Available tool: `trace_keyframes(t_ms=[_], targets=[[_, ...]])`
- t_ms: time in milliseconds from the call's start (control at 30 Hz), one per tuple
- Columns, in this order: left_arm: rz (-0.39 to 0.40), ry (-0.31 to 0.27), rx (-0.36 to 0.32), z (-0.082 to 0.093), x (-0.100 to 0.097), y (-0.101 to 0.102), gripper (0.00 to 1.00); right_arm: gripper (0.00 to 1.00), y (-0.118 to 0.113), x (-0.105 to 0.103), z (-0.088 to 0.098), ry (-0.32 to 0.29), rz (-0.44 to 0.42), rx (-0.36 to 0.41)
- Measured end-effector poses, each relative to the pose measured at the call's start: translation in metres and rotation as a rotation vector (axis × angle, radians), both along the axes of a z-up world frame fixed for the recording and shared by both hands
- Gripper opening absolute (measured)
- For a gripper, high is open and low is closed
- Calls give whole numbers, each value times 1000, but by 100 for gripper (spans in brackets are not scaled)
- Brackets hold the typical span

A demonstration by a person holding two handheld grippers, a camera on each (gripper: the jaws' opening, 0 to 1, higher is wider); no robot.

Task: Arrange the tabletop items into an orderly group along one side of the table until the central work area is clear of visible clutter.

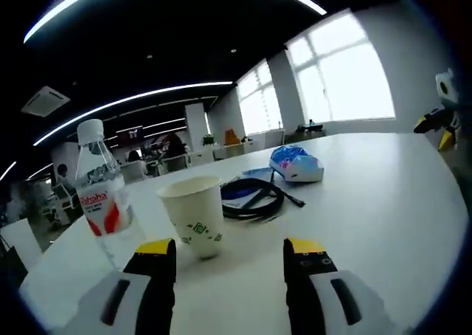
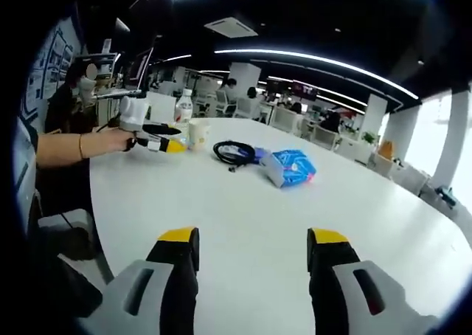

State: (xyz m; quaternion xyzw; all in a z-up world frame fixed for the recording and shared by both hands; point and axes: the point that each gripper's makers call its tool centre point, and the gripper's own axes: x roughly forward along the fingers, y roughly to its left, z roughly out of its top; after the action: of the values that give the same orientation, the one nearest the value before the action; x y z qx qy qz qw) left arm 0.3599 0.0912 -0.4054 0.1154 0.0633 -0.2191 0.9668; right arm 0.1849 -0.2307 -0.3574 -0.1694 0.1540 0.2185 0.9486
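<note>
On the white table (image 1: 383, 202) a paper cup (image 1: 194, 215) with a green print stands just ahead of my left gripper (image 1: 231, 248), which is open and apart from it. A clear water bottle (image 1: 102, 195) with a red label is at its left. Behind lie a coiled black cable (image 1: 254, 200) on a blue item and a blue-and-white packet (image 1: 296, 164). My right gripper (image 2: 253, 239) is open over bare table (image 2: 243, 202), well short of the packet (image 2: 289, 167), cable (image 2: 234, 153), cup (image 2: 198, 134) and bottle (image 2: 184, 107). The left gripper (image 2: 168, 137) shows there in a hand.
The right gripper (image 1: 441, 110) shows at the far right edge of the left gripper view. A person's arm (image 2: 74, 144) reaches in from the left of the right gripper view. Office desks, chairs and large windows lie beyond the table.
</note>
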Motion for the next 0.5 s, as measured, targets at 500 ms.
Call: trace_keyframes(t_ms=[500], targets=[[-17,13,-19,-2,-7,-3,58,57,8,10,14,-17,50,-74]])
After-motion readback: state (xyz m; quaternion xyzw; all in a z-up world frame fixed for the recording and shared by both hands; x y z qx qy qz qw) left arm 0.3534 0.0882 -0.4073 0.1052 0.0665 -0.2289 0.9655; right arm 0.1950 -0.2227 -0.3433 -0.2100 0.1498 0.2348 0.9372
